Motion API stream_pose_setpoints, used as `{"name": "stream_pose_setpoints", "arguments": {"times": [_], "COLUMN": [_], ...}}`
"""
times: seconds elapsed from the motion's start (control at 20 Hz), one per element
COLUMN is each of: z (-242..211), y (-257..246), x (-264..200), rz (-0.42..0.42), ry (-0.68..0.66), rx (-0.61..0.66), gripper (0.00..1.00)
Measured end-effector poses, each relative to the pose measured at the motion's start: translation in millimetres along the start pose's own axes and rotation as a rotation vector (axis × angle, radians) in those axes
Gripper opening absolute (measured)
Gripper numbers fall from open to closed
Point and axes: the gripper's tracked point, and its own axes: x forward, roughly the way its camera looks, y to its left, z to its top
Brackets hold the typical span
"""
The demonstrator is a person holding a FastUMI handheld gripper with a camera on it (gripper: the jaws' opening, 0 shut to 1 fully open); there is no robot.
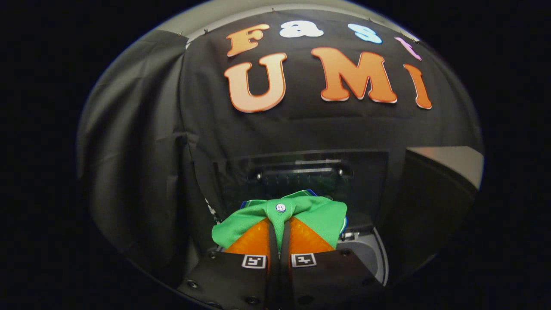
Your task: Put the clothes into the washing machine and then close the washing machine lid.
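I am in the carrying step. My tongs [279,241] are squeezed together on a green shirt [301,213], and both fingers press on a thin fold of it. The shirt bunches up over my fingertips, and a little white button [280,208] sits on top, just past the tips. A bit of blue edge peeks out behind the green.

The washing machine [366,254] is right under and ahead of me. I can see part of its round grey rim down beside my right finger. Its dark see-through lid [301,174] stands up open behind the shirt (so the way in looks free).

I think the shirt is over the hole but not inside yet. Next I should go lower, past the rim, then let my fingers open so the shirt drops in. After that the lid must come down.

My tongs point forward and look about level, held up above the machine.
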Motion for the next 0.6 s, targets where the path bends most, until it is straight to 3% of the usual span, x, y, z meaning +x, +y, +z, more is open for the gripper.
{"name": "stream_pose_setpoints", "arguments": {"times": [0.3, 0.6], "z": [-56, -119], "y": [-2, -10], "x": [30, 24], "rz": [-0.021, -0.052], "ry": [0.130, 0.280], "rx": [0.006, 0.022], "gripper": [0.08, 0.08]}}
